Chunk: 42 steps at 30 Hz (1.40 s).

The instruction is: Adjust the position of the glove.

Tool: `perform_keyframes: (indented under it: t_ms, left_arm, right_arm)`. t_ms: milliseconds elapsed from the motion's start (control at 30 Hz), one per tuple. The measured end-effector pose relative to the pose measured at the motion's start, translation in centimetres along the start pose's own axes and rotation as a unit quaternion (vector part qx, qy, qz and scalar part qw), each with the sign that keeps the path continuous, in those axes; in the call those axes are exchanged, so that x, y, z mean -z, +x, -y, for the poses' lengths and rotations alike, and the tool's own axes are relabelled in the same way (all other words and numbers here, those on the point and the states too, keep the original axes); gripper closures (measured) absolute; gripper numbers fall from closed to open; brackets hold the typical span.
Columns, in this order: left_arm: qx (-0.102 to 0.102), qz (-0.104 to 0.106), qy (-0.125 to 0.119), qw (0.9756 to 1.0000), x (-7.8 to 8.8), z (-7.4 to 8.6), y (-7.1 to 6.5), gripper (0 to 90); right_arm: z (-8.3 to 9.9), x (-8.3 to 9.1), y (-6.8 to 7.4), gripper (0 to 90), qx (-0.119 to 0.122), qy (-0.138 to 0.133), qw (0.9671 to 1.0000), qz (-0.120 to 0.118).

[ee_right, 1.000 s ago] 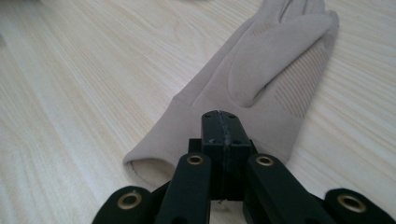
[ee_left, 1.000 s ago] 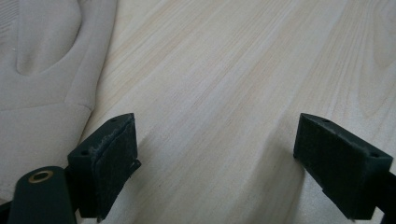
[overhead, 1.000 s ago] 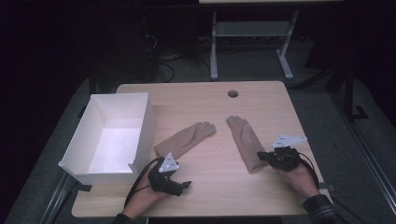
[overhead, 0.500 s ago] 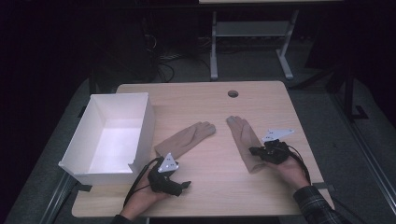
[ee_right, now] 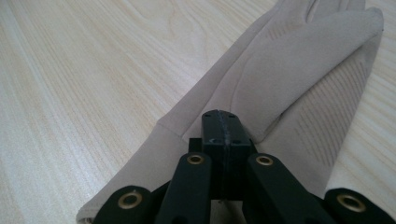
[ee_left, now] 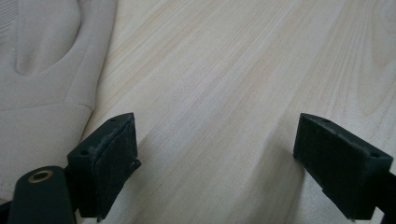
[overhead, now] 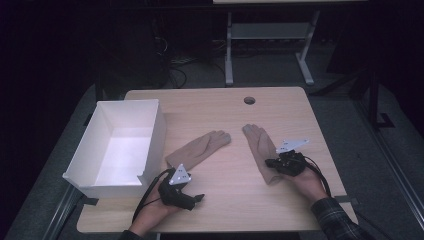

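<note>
High view puts the right gripper [overhead: 276, 162] over the cuff end of the right glove [overhead: 260, 145], which lies flat on the worktop [overhead: 280, 110]; its fingers are pressed together, apparently pinching a fold of cloth. The left gripper [overhead: 197, 198] rests beside the left glove [overhead: 200, 149], fingers wide apart and empty. The pick-up seems begun; next likely comes a lift toward the white box [overhead: 152, 135].

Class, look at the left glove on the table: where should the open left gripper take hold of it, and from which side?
Probably at the cuff, the end nearest the left gripper. The left glove lies flat, its fingers pointing away toward the table centre. Coming in low from the person's side, the jaws could pinch the cuff edge.
</note>
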State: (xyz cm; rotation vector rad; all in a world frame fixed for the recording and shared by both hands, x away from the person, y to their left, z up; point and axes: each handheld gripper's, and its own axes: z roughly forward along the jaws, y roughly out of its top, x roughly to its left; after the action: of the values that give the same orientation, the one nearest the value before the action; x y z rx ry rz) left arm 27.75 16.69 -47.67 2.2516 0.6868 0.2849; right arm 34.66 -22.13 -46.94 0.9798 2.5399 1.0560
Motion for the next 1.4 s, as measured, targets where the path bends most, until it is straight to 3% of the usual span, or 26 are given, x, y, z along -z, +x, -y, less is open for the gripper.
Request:
perform_keyframes:
  t_ms: [600,1000,1400]
  left_arm:
    - [0.0,0.0,0.0,1.0,0.0,0.0,0.0,12.9]
    - [0.0,0.0,0.0,1.0,0.0,0.0,0.0,12.9]
    - [0.0,0.0,0.0,1.0,0.0,0.0,0.0,12.9]
  right_arm:
    - [0.4,0.5,1.3,89.9,0.013,0.008,0.9995,-0.029]
    - [0.5,0.5,3.5,89.9,0.031,0.011,0.9978,-0.058]
    - [0.3,0.6,6.4,89.8,0.054,0.024,0.9939,-0.093]
